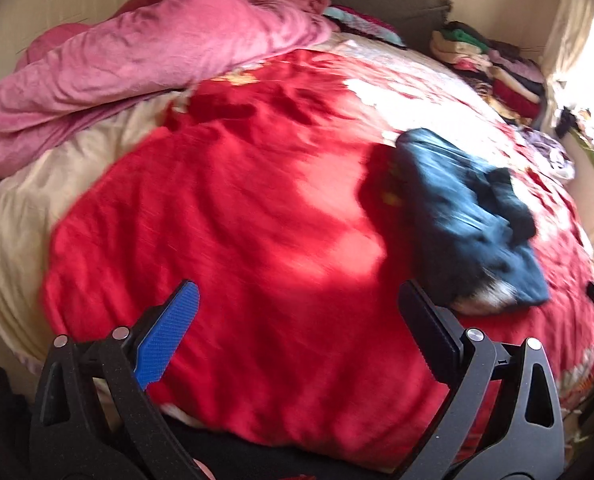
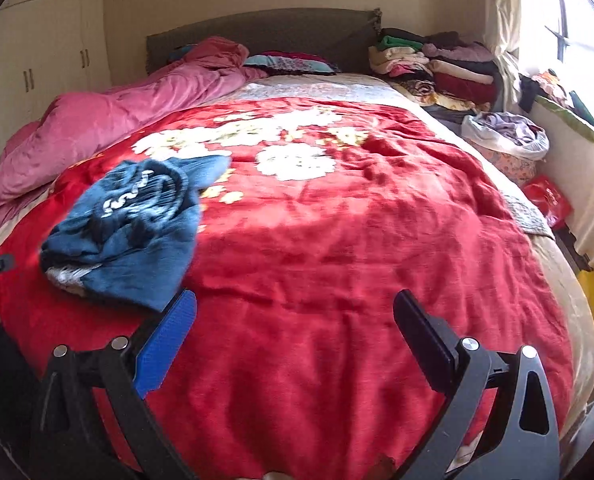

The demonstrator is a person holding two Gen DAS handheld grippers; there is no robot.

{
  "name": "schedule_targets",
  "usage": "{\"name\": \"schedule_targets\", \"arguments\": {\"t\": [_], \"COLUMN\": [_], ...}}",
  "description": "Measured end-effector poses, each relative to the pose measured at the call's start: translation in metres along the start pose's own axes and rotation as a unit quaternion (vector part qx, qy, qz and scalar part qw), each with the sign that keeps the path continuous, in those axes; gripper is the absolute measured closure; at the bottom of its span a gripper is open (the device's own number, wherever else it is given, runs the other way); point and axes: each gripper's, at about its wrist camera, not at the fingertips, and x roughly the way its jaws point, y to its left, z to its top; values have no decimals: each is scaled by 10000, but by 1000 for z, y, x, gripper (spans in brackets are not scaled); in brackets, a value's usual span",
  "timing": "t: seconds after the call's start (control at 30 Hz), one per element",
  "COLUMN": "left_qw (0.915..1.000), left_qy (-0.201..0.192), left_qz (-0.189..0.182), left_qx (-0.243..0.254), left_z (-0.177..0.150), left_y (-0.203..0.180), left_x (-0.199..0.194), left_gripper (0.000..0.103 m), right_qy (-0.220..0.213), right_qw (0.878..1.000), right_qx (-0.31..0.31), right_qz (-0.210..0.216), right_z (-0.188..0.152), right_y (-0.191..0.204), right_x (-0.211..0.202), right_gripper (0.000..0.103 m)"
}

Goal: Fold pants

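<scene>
The dark blue pants [image 1: 469,220] lie in a loose, bunched heap on the red flowered blanket [image 1: 257,220]; in the right wrist view the pants [image 2: 129,232] are at the left, waistband with white lettering up. My left gripper [image 1: 297,296] is open and empty, above the blanket, left of the heap. My right gripper [image 2: 295,300] is open and empty, above the blanket, right of the heap. The tip of the other gripper shows at each view's edge.
A pink duvet [image 2: 109,120] lies bunched along the bed's left side. Stacks of folded clothes [image 2: 437,68] sit at the headboard's right. A bag of laundry [image 2: 509,136] and a red packet [image 2: 549,200] lie by the window side.
</scene>
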Motion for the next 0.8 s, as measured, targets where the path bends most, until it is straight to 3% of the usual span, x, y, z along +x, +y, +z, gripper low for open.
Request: {"name": "schedule_targets", "arguments": {"t": [0.27,0.4,0.43,0.5,0.6,0.8], "left_qw": [9897,9877,9899,9917,9921,9920], "left_qy": [319,358,201,86,44,56], "left_qz": [1360,1408,1314,1096,939,964], "left_qx": [-310,-570,-488,-665,-830,-811], "left_z": [81,100,96,92,88,86], "left_y": [84,108,109,116,123,124], "left_x": [81,131,140,135,129,125], "left_gripper": [10,8,8,8,8,8], "right_qy": [580,1071,1222,1095,1005,984], "right_qw": [9895,9807,9799,9779,9794,9790], "right_qx": [1023,1068,1195,1501,1292,1539], "right_qz": [-841,-1236,-1034,-962,-1178,-899], "right_z": [45,55,51,49,48,46], "right_y": [-149,-206,-216,-222,-214,-221], "right_x": [71,137,154,158,152,150], "right_gripper": [5,4,4,4,4,4]}}
